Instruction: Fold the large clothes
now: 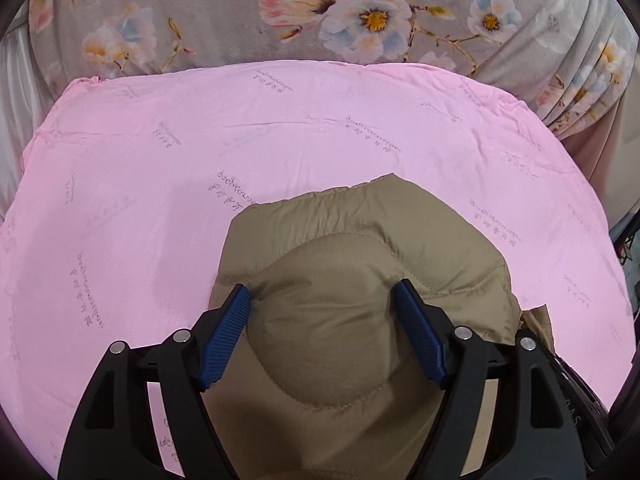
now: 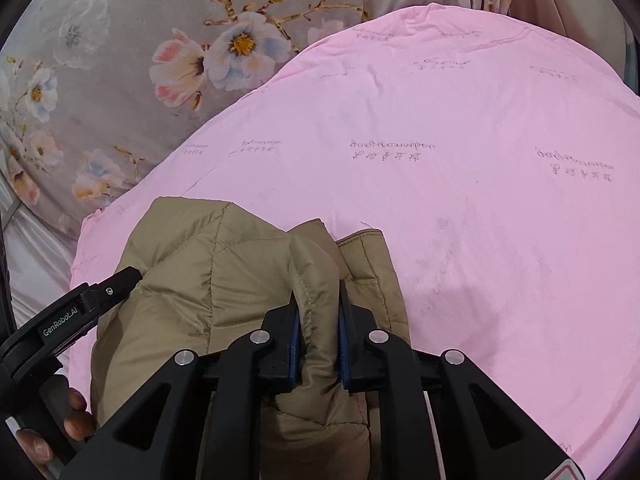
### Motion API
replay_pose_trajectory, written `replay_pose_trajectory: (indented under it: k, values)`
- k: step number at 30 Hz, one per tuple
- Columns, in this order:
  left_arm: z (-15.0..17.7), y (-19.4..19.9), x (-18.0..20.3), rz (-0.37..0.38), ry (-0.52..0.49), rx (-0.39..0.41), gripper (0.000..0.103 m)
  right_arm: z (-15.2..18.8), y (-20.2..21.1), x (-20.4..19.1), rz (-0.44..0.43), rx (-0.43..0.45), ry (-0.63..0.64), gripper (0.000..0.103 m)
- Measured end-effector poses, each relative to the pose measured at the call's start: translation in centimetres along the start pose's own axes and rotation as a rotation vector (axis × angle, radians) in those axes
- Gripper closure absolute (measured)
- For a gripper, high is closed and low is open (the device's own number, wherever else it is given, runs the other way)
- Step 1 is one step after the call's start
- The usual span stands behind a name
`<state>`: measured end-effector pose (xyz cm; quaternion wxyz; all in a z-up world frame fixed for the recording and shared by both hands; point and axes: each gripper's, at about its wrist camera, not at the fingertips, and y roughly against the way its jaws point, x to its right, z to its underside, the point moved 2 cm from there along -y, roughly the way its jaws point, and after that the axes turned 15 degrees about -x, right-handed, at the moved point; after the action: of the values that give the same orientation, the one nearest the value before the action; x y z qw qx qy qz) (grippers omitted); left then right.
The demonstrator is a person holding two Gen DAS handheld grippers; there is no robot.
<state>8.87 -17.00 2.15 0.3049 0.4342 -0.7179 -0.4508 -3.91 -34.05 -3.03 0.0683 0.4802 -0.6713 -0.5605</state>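
Observation:
A tan quilted puffer jacket lies bunched on a pink sheet. In the left wrist view my left gripper is wide open, its blue pads on either side of a padded bulge of the jacket without pinching it. In the right wrist view my right gripper is shut on a thick fold of the jacket, which bulges between the pads. The left gripper's black body shows at the left, beside the jacket, held by a hand.
The pink sheet carries faint printed script and covers the work surface. Behind it lies a grey floral bedcover, also in the right wrist view. The sheet's edge drops off at the left and right.

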Motion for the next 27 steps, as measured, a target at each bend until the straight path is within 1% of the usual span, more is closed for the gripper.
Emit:
replay_pose_trajectory:
  k: [4,12,22,27]
  values:
    - [0.3,-0.7,0.2,-0.02,0.0,0.013,0.024,0.1,-1.1,0.6,-0.017,-0.011,0.0,0.086]
    - [0.6,-2.1,0.9,-0.057,-0.01,0.037,0.019,0.2,-2.3,1.1,-0.024,-0.019,0.013,0.085]
    - [1.0,-3.1,1.5,-0.094,-0.026,0.075,0.017,0.4,-2.9,1.0,-0.01,-0.007,0.035,0.084]
    - [1.1,-3.5,1.8,-0.109,-0.028,0.099,0.016,0.6,-3.2,1.1,-0.017,-0.001,0.037,0.084]
